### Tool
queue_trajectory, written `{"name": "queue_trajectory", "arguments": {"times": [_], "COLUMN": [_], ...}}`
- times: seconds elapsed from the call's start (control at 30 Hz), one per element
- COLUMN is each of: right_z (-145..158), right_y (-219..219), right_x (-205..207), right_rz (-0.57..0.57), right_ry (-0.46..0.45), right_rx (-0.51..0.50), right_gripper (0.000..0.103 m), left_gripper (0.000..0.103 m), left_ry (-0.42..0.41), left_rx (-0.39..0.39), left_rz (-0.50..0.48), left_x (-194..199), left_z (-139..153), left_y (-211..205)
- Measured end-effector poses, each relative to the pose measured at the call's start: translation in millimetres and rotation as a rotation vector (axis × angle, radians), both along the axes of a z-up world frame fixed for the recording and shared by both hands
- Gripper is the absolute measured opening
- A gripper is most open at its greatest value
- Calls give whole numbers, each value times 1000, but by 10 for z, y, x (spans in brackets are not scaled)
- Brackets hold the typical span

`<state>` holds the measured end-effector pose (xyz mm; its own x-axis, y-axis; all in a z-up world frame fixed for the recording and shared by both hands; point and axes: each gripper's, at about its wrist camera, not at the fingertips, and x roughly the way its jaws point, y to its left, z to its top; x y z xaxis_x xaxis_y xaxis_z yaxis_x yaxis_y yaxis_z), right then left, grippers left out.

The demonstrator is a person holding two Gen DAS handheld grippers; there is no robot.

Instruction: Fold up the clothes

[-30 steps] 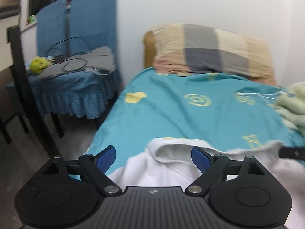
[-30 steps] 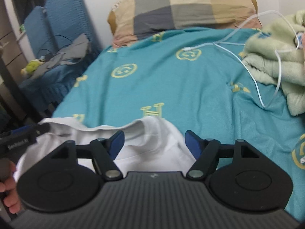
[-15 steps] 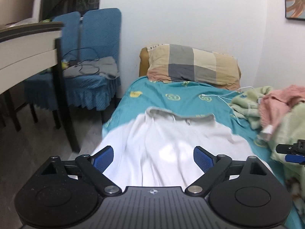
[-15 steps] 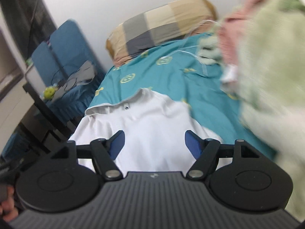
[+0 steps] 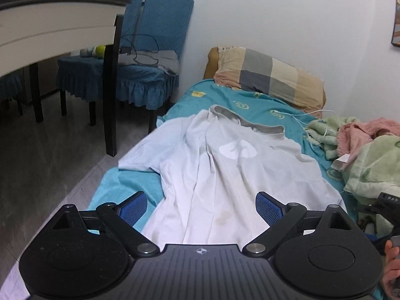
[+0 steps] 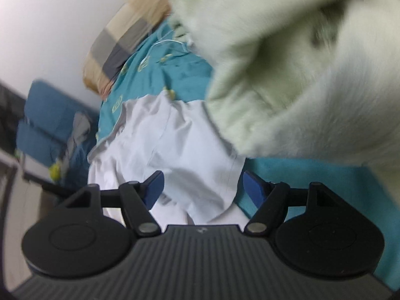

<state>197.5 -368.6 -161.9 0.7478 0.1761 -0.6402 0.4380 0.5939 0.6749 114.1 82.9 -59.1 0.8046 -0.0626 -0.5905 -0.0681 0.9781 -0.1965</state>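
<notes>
— Surface and room?
— Bed (image 5: 130,182) under a teal sheet with yellow emblems, set against a white wall. Plaid pillow (image 5: 270,75) at the head. Blue-covered chairs (image 5: 152,50) to the left, grey cloth and a dark cable on the near seat. Dark-legged table (image 5: 57,22) at far left, over a grey floor. White charging cable (image 5: 307,117) across the sheet near the pillow.
— Location of the garment?
— White shirt (image 5: 215,170) spread lengthwise down the bed, grey collar toward the pillow, one sleeve out toward the bed's left edge, long creases through the body. Pile of green and pink blankets (image 5: 362,150) just beside its right side.
— Left gripper?
— Left gripper (image 5: 200,206) above the shirt's lower part, aimed up the bed, blue pads spread wide, nothing between them.
— Right gripper?
— Right gripper (image 6: 203,187) tilted, over the shirt's right edge, blue pads likewise apart with cloth beneath but not pinched. Also glimpsed at the right margin of the left wrist view, with part of a hand.
— Hidden or unclear?
— Right wrist view blurred; green blanket (image 6: 300,62) close to the lens, covering most of the upper right. Shirt hem concealed behind both gripper bodies. Right sleeve not discernible. Contact between pads and fabric impossible to confirm.
</notes>
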Motion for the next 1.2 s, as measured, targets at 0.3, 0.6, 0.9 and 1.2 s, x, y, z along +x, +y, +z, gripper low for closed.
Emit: {"name": "queue_trajectory", "arguments": {"times": [0.3,0.6,0.9,1.2], "right_z": [-445,-381,448,1069], "right_y": [124,624,648,849], "right_x": [412,911,1139,1436], "right_rz": [-69,-2,40,69], "right_ry": [-84,-123,-144,-61], "right_rx": [-111,-484,-895,-1050], "right_gripper": [66,15,10,10], "left_gripper": [95,95,95,95], "left_ry": [45,33,12,-9], "left_rx": [-43,-39,-33,-15], "left_rz": [12,13,17,25], "left_x": [406,636,664,638], "left_z": [-346,-499,-407,-274], "left_y": [-63,-54,25,140]}}
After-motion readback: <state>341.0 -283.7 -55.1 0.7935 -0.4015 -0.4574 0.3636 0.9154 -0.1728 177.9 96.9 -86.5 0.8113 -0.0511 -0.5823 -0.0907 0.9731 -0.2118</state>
